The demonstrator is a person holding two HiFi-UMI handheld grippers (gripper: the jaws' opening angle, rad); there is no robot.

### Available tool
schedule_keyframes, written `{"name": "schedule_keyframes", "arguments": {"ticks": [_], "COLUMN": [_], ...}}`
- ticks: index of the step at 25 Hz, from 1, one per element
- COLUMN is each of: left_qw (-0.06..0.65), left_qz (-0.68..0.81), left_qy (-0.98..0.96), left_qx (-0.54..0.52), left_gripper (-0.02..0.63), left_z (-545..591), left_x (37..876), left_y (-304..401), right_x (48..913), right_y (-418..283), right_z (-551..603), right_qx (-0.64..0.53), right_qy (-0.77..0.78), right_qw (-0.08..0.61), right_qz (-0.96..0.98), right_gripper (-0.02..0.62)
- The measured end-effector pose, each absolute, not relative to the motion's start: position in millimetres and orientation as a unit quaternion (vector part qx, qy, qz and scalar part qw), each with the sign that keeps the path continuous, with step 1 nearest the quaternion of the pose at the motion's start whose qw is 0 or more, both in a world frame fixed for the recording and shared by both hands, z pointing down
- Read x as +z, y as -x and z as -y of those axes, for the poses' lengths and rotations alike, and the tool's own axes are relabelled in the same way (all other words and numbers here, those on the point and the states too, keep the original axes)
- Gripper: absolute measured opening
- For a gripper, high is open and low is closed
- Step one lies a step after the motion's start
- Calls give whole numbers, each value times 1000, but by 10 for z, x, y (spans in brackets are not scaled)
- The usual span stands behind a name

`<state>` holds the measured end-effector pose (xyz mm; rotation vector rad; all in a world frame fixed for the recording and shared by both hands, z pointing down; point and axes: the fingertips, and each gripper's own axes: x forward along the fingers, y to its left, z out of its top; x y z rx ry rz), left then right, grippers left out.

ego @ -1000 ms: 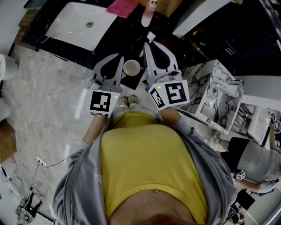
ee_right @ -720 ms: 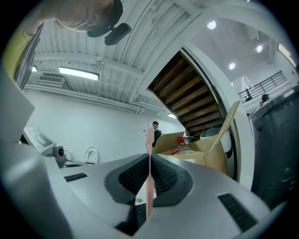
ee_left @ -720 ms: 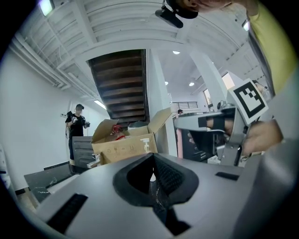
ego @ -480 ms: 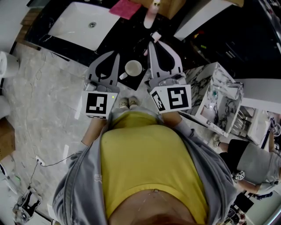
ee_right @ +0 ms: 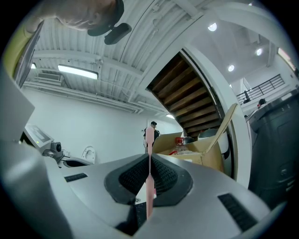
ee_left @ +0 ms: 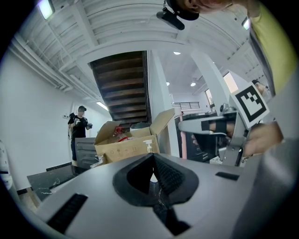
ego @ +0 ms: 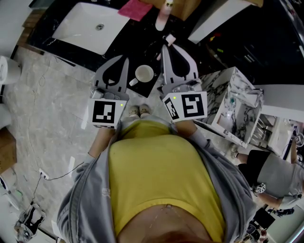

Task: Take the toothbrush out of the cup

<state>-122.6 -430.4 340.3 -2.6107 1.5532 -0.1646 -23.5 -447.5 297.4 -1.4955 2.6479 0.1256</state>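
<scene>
A white cup [ego: 144,74] stands on the black counter [ego: 133,45], between my two grippers; its inside looks empty. My right gripper [ego: 165,48] is to the right of the cup, shut on a pink toothbrush [ego: 169,40] whose pale head pokes out past the jaw tips. In the right gripper view the toothbrush [ee_right: 149,179] stands upright, pinched between the closed pads. My left gripper [ego: 125,58] is left of the cup, and in the left gripper view its jaws [ee_left: 154,173] meet with nothing between them.
A white sink [ego: 83,26] is set into the counter at far left, with a pink cloth [ego: 134,8] and a pink bottle [ego: 162,16] behind. A marbled stand [ego: 235,102] is at right. An open cardboard box [ee_left: 126,140] and a person [ee_left: 78,126] are farther off.
Since a second ago both grippers have shifted slightly forward over the counter, the toothbrush staying in the right one. In the last half second nothing has visibly moved.
</scene>
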Motion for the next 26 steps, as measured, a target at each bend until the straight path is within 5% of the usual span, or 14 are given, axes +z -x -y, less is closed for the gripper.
{"name": "schedule_keyframes", "arguments": {"ticks": [26], "left_qw": [45], "left_qz": [-507], "left_qy": [859], "left_qx": [-51], "left_gripper": [2], "left_z": [4290], "left_x": [3370], "left_y": [1212], "right_x": [3052], "right_y": [241], "right_z": [4444], "right_qx": [35], "right_qy": [490], "right_qw": [47], "right_qz": [-870], "right_gripper": [20]}}
